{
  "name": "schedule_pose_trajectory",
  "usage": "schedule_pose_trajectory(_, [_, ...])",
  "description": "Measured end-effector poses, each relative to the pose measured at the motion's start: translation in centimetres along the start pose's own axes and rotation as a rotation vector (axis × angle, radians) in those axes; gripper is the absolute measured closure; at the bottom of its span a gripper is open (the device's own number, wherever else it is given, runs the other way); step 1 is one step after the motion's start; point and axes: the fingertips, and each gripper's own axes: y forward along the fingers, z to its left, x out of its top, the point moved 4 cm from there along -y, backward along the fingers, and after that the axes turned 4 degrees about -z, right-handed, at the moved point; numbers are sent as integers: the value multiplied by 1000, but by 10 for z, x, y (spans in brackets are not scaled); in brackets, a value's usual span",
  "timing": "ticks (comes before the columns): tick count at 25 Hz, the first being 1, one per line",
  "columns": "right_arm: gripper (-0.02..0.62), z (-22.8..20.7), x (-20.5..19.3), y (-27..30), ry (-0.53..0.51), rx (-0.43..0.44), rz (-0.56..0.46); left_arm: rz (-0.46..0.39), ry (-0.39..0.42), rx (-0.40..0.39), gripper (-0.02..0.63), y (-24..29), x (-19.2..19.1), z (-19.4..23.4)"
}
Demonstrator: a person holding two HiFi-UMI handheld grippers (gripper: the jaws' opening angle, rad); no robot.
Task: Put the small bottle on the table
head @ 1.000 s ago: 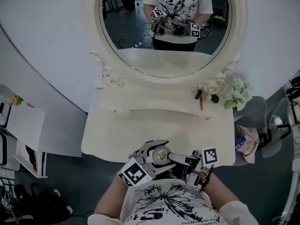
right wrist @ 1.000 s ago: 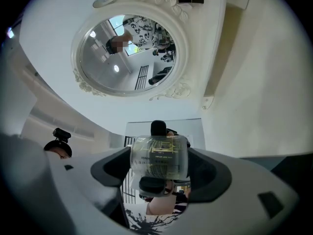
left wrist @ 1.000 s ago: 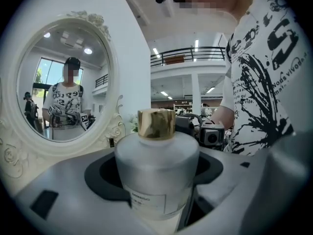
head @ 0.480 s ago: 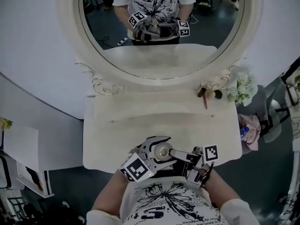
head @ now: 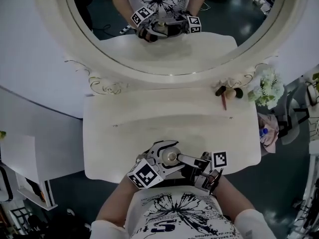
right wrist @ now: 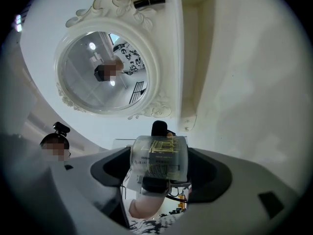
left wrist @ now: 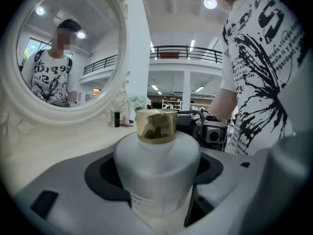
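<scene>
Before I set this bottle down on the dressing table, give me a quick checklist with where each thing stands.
1. Left gripper shut on white bottle: ok.
2. Bottle upright, gold cap on: ok.
3. Bare tabletop ahead of the grippers: ok.
4. Right gripper free to help: not ok, shut on clear container.
5. Gap between bottle base and tabletop: cannot tell.
6. Small items at back right well away: ok.

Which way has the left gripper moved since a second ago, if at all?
Yes: the left gripper has edged forward, farther in from the table's front edge.
</scene>
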Motion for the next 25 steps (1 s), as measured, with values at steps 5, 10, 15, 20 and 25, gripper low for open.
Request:
schedule_pose_trajectory(5, [222,-29,9,1,3,-59,7,10,-42,22,253,6,-30,12])
schedule_pose_trajectory(10, [225,-49,17,-2,-45,-137,31,56,-45,44,253,9,-55,17])
schedule_pose_trajectory(15, [229,-61,18,-1,-37,-164,6,56,-81,49,253,10,-70,20])
schedule_pose_trajectory(20, [230,-71,20,-5,-13,-213,-12,79,-100,61,253,15,-80,23])
schedule_pose_trajectory(25, [341,-78,20,-15,-41,-260,-26,175,16,70,253,23,-97,19])
